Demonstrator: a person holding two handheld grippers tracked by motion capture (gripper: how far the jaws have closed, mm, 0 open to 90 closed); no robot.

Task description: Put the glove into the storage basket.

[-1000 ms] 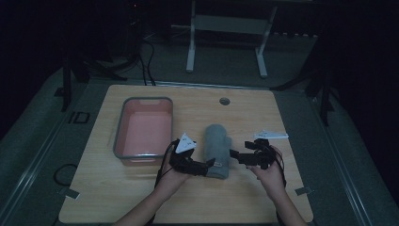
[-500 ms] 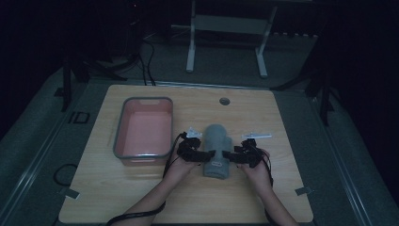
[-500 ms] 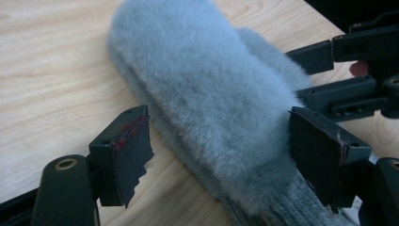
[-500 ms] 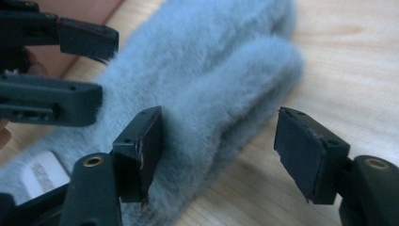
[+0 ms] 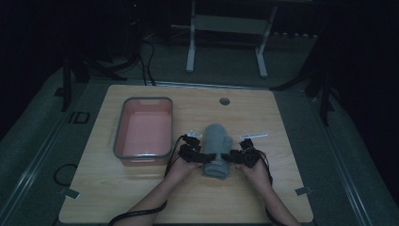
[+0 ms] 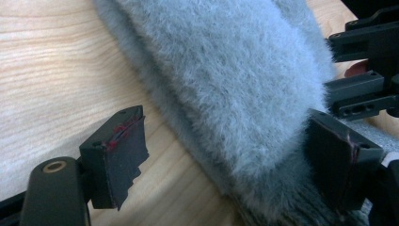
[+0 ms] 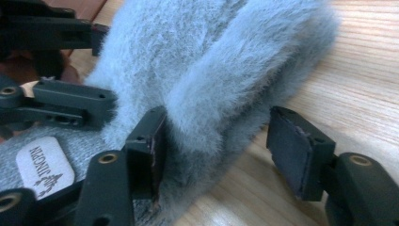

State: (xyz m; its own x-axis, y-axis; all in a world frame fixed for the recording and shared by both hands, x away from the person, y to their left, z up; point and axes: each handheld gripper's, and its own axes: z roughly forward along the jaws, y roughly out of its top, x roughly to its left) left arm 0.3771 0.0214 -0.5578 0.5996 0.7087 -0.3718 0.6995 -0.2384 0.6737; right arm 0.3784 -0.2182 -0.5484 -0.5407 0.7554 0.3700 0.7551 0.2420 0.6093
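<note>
A grey fuzzy mitten point(image 5: 217, 148) lies on the wooden table point(image 5: 263, 113), its knit cuff toward the person. My left gripper point(image 5: 201, 157) is at the cuff end's left side and my right gripper point(image 5: 233, 158) at its right side. In the left gripper view the gripper point(image 6: 228, 162) is open, with the mitten's point(image 6: 226, 80) fuzzy edge between its pads point(image 6: 120, 155). In the right gripper view the gripper point(image 7: 223, 150) is also open, straddling the mitten's point(image 7: 202, 70) thumb side. A white label point(image 7: 44, 165) sits on the cuff.
A pink tray with a grey rim point(image 5: 147, 100) stands left of the mitten, close to my left hand. A small round hole point(image 5: 224, 101) sits near the table's far edge. A white stand point(image 5: 226, 28) is on the floor beyond the table.
Both hands have moved forward and inward, bringing the grippers from beside the mitten to its cuff end. Each gripper's jaws now straddle an edge of the mitten.
</note>
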